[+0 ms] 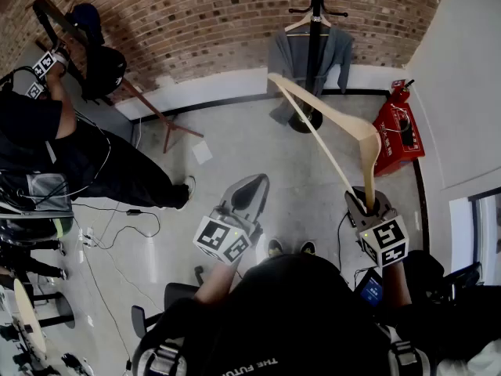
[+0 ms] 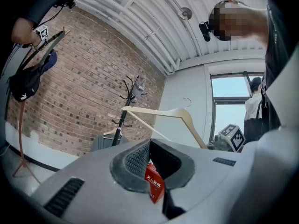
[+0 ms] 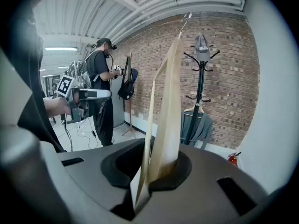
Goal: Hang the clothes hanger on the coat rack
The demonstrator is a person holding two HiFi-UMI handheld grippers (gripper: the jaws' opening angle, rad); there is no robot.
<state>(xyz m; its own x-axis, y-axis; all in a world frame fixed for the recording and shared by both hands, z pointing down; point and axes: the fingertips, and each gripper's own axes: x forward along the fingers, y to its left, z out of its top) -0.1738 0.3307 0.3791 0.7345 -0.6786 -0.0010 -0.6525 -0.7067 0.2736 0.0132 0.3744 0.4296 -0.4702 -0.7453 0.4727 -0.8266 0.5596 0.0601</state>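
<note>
My right gripper (image 1: 368, 204) is shut on one end of a pale wooden clothes hanger (image 1: 344, 124). The hanger rises up and away from the jaws, toward the black coat rack (image 1: 315, 45) by the brick wall. In the right gripper view the hanger (image 3: 170, 106) stands between the jaws of the right gripper (image 3: 156, 171), with the coat rack (image 3: 201, 87) well beyond it. A grey jacket (image 1: 309, 57) hangs on the rack. My left gripper (image 1: 254, 186) is shut with nothing in it, held level to the left of the right one and apart from the hanger (image 2: 173, 113).
A red fire-extinguisher box (image 1: 398, 135) stands on the floor right of the rack. A second person (image 1: 70, 147) in black stands at the left by a wooden rack with a dark bag (image 1: 102, 61). Cables (image 1: 117, 210) lie on the floor there.
</note>
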